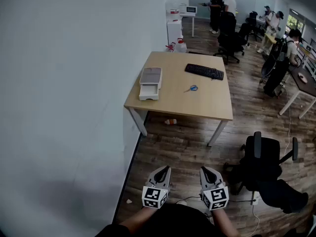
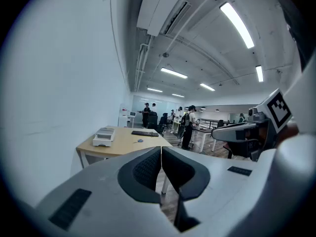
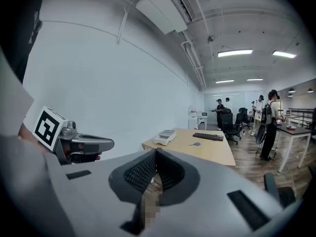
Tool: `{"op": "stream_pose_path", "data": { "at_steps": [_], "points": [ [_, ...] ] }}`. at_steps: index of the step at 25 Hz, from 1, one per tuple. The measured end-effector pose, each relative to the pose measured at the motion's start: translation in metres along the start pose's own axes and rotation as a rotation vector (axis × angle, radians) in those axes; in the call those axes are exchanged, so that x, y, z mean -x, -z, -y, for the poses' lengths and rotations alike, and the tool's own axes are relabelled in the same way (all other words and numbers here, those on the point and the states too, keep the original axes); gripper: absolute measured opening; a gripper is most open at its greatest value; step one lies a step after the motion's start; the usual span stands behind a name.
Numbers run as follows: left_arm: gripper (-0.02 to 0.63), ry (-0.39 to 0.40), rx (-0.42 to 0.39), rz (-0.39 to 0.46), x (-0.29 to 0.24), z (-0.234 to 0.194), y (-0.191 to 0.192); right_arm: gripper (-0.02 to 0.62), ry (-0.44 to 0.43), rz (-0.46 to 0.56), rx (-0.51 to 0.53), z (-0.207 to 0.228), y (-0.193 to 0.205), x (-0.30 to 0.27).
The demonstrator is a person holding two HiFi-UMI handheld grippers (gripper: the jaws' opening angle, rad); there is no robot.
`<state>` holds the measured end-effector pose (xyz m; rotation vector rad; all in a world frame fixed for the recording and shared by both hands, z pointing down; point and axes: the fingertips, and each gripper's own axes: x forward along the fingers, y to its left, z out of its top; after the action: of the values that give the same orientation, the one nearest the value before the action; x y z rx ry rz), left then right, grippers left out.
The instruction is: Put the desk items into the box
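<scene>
The left gripper [image 1: 164, 169] has its two jaws pressed together, and nothing is between them. The right gripper [image 1: 204, 169] is the same: its jaws are closed against each other and it carries nothing. Both grippers are held low, close to the person's body, side by side and a little apart. Their tips point forward over the wooden floor [image 1: 187, 147].

The task's things are well apart from both grippers, all of them on the counter [image 1: 173, 100] that stands farther ahead beside the white wall [image 1: 64, 83]. The box [image 1: 150, 82] is at the counter's left edge, on the wall side, roughly ahead of the left gripper. It is white with a grey top, and its drawer seems to be pulled out toward the person. The scissors [image 1: 191, 88], with blue handles, lie near the middle of the counter, to the right of the box and ahead of the right gripper. The black keyboard [image 1: 204, 71] lies behind the scissors, toward the far right corner of the counter.

On the floor under the counter there is a small bottle [image 1: 170, 122]. A black office chair [image 1: 261, 164] stands to the right of the right gripper. Several people stand at the far end of the room.
</scene>
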<state>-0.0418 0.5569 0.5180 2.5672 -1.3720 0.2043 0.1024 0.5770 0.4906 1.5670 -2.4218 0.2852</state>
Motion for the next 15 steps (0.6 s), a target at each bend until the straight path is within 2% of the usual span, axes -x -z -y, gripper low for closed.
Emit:
{"op": "stream_pose_path", "data": {
  "at_steps": [6,15],
  "points": [
    [0.018,-0.005,-0.012,0.021,-0.014,0.005,-0.006,0.060,-0.011,0.025,0.009,0.008,0.000,-0.006],
    [0.018,-0.008,-0.003,-0.046,-0.033,-0.003,0.013,0.060,0.010,-0.045,-0.094,0.028,0.035,-0.017]
  ]
}}
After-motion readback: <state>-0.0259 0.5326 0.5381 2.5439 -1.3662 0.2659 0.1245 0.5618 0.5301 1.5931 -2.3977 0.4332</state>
